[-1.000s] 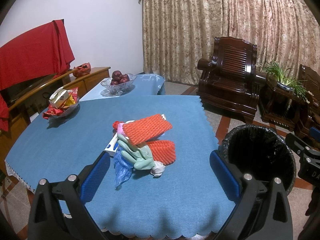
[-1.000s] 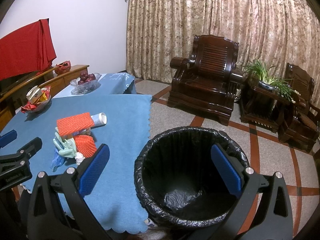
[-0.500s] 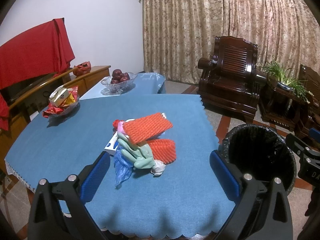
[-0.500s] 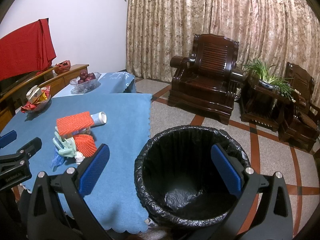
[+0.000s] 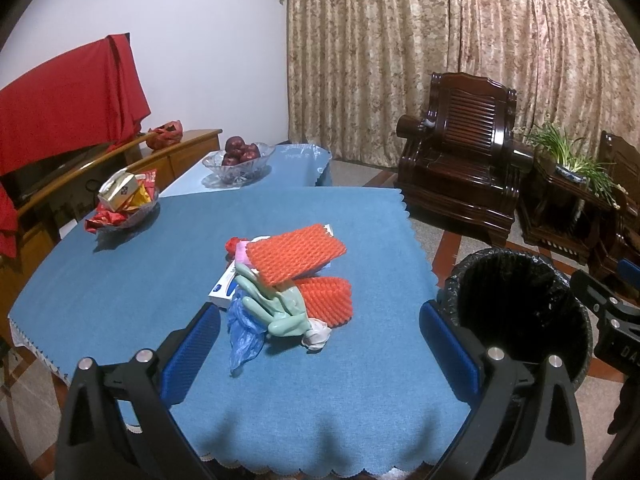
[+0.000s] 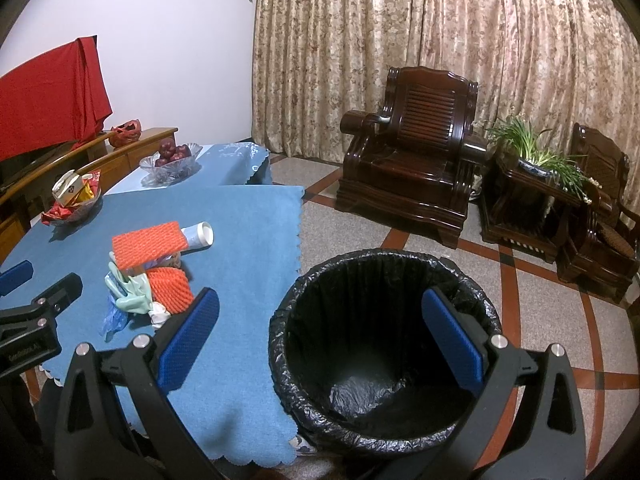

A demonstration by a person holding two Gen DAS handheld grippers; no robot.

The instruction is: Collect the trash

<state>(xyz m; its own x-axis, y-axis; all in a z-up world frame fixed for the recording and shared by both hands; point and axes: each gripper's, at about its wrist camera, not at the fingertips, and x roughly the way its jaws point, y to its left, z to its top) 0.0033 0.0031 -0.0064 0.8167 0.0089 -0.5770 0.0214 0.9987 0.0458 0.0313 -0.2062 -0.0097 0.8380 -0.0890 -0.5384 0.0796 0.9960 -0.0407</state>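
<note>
A pile of trash lies mid-table on the blue cloth: two orange foam nets (image 5: pixel 295 258) (image 6: pixel 149 243), a pale green glove (image 5: pixel 276 304) (image 6: pixel 128 294), a crumpled blue bag (image 5: pixel 242 340), a white wad (image 5: pixel 318 334), a white box (image 5: pixel 225 286) and a white tube (image 6: pixel 198 235). A bin with a black liner (image 5: pixel 516 304) (image 6: pixel 384 344) stands on the floor right of the table. My left gripper (image 5: pixel 320 352) is open and empty above the table's near edge, short of the pile. My right gripper (image 6: pixel 320 340) is open and empty over the bin.
A glass bowl of snack packets (image 5: pixel 122 204) sits at the table's far left. A bowl of red fruit (image 5: pixel 238 160) stands on a second table behind. Dark wooden armchairs (image 6: pixel 412 176) and a plant stand (image 6: pixel 532 184) line the curtain. A sideboard (image 5: pixel 80 184) is on the left.
Both views have shifted only slightly. Both grippers stay open and empty; the pile and bin have not moved.
</note>
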